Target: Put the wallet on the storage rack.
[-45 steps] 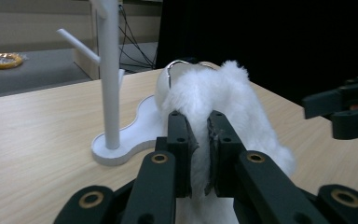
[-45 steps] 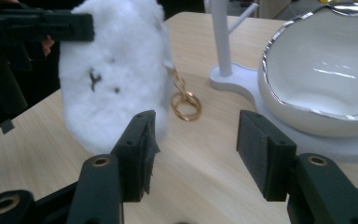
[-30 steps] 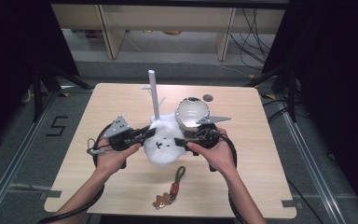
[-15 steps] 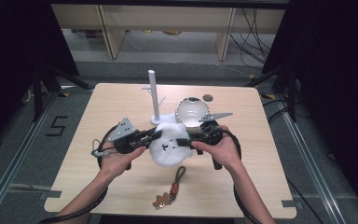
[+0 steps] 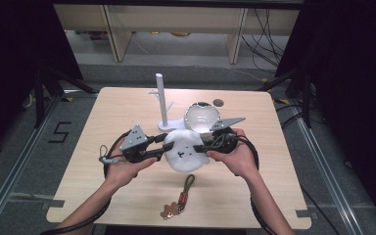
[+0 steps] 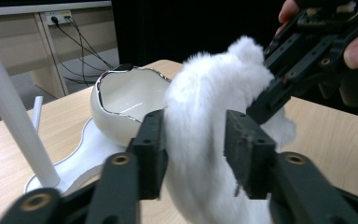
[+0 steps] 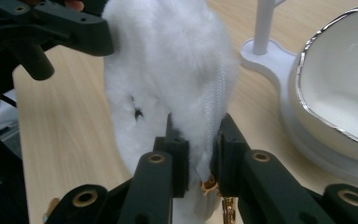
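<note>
Right hand-held gripper (image 7: 196,154) pinches the white pouch's (image 7: 168,70) zipper edge.

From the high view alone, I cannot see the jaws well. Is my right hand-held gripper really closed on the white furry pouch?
Observer: Yes. In the right gripper view, the right hand-held gripper is shut on the white furry pouch, along its zipper edge.
Operator: Where is the zipper pull?
Observer: The gold zipper pull sits low between those jaws, just under the pinched edge.
Operator: And my left one?
Observer: The left hand-held gripper has just been opening its jaws. The pouch is between them, but the fur does not look squeezed.
</note>
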`<state>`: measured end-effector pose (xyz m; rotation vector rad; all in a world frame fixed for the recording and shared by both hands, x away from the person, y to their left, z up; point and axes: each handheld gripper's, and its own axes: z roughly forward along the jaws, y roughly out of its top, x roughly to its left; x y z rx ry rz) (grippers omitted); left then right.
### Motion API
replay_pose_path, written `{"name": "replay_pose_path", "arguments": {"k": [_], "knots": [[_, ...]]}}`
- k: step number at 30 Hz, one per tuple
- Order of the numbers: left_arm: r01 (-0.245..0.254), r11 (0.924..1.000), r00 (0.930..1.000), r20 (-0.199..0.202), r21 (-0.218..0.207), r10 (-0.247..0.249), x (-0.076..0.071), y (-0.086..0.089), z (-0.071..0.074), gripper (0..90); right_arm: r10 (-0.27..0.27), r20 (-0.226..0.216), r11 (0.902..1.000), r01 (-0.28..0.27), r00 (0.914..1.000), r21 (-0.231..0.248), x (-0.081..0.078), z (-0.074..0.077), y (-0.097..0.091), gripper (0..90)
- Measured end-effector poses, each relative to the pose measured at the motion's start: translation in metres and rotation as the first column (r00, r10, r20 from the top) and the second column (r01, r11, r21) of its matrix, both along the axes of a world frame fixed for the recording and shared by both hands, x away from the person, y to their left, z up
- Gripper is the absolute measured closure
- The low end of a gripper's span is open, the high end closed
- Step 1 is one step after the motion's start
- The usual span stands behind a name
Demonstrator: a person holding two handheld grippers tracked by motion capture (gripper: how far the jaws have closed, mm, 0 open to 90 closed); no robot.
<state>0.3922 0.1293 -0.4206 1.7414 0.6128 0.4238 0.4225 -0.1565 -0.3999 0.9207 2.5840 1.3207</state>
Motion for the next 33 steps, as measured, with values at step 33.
{"name": "replay_pose_path", "arguments": {"k": [33], "knots": [[-0.177, 0.9738, 0.9799, -0.067, 0.142, 0.188, -0.054, 0.102, -0.045, 35.0, -0.123, 0.040, 0.9803, 0.128, 0.9916, -0.151, 0.031, 0.023, -0.042, 78.1]]}}
